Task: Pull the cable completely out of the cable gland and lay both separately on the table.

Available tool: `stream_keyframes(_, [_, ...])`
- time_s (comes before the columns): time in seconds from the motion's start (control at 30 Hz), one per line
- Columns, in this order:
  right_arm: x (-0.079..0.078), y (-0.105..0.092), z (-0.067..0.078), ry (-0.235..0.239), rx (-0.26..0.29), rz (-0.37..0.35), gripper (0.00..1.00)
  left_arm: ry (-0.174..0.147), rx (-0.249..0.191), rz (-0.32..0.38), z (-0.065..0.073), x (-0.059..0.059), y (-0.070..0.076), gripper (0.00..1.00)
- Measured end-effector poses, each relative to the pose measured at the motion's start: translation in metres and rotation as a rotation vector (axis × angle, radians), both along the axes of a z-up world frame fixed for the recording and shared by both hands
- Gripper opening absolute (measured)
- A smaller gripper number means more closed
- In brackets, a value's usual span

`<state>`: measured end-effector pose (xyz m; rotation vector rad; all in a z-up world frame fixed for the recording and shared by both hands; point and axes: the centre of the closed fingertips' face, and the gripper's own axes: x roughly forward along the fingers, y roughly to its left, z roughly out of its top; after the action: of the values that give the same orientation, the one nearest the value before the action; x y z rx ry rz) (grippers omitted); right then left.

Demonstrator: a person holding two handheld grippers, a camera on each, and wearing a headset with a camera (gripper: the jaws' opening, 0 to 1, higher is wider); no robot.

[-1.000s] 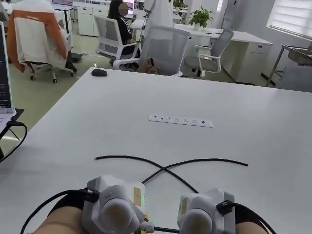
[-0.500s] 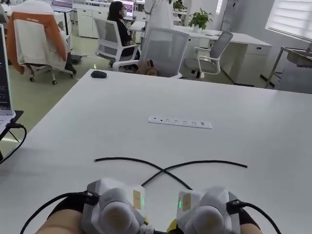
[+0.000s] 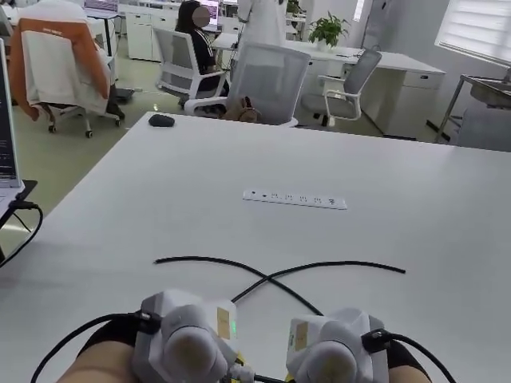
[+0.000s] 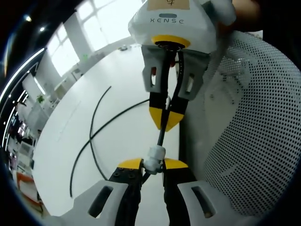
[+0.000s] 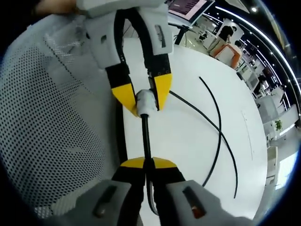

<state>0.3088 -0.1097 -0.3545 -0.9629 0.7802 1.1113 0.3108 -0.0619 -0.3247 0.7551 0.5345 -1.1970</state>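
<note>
Left gripper [image 4: 153, 165]: jaws clamped on white cable gland [image 4: 154, 157]. Right gripper [image 5: 146, 165]: jaws closed on black cable [image 5: 145, 134] just beside it, above the surface's [image 3: 359, 239] near edge. Change over the last second: negligible. Cable still threaded, so the pull is judged outstanding.

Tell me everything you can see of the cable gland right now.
The cable gland is a small, white, plastic-looking round fitting, clamped between the yellow-tipped jaws of the left gripper. A black cable passes out of it toward the right gripper, which is shut on it. They are not yet apart.
</note>
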Motion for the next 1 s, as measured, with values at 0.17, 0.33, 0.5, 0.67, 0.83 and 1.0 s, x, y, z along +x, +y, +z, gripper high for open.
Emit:
stream_keyframes(0.17, [0.008,-0.021,-0.007,-0.01,-0.094,-0.063,0.03,0.0,0.009,0.013,-0.001,0.002,0.003,0.17])
stream_keyframes(0.33, [0.015,-0.041,-0.01,-0.01,-0.142,-0.136,0.05,0.0,0.012,0.017,-0.001,0.002,0.004,0.17])
stream_keyframes(0.5, [0.008,-0.038,-0.014,0.027,-0.148,-0.139,0.1,0.0,0.022,0.014,-0.003,0.002,0.005,0.17])
stream_keyframes(0.67, [0.0,-0.006,-0.006,0.047,-0.007,-0.062,0.18,-0.005,0.035,0.005,-0.005,0.001,0.005,0.17])
stream_keyframes(0.83, [-0.005,0.012,0.004,0.016,0.054,0.014,0.18,-0.004,0.04,0.0,-0.006,0.0,0.005,0.17])
stream_keyframes(1.0, [-0.008,0.023,0.01,0.003,0.095,0.067,0.14,-0.005,0.043,-0.003,-0.006,0.0,0.005,0.17])
